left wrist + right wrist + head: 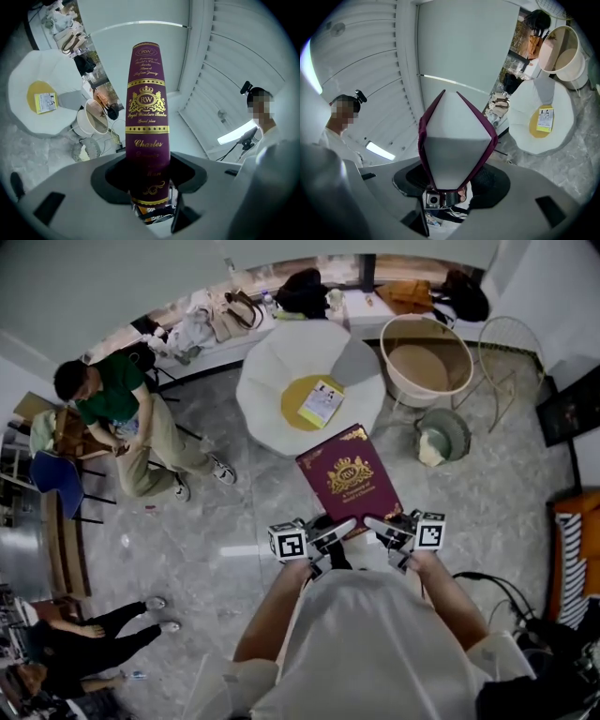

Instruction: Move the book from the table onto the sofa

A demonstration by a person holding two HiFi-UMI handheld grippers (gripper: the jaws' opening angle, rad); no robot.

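A grey marbled stone floor (187, 512) fills most of the head view, with a long counter (375, 315) piled with bags along the far wall. On the floor stands a white, petal-edged round bench (272, 381) with a yellow disc (295, 407) at its centre, and just beside it on the right a beige tub-shaped chair on a thin wire frame (427, 357). A person in a green shirt (117, 395) sits at the left, well apart from the bench. The maroon hardback book (349, 474), its gold crest facing up, is off the bench and in the air over the floor, lying roughly flat between the bench and the wearer's body, carried at its near end by both tools. The left gripper (333, 532) has its jaws closed on the spine side: in the left gripper view the gold-lettered spine rises straight out from between them. The right gripper (386, 527) has its jaws closed on the opposite, open side, where the right gripper view shows the white page block framed by the two maroon covers. Both pairs of jaws stand only as far apart as the book is thick. A small pale booklet (321, 402) lies on the yellow disc.
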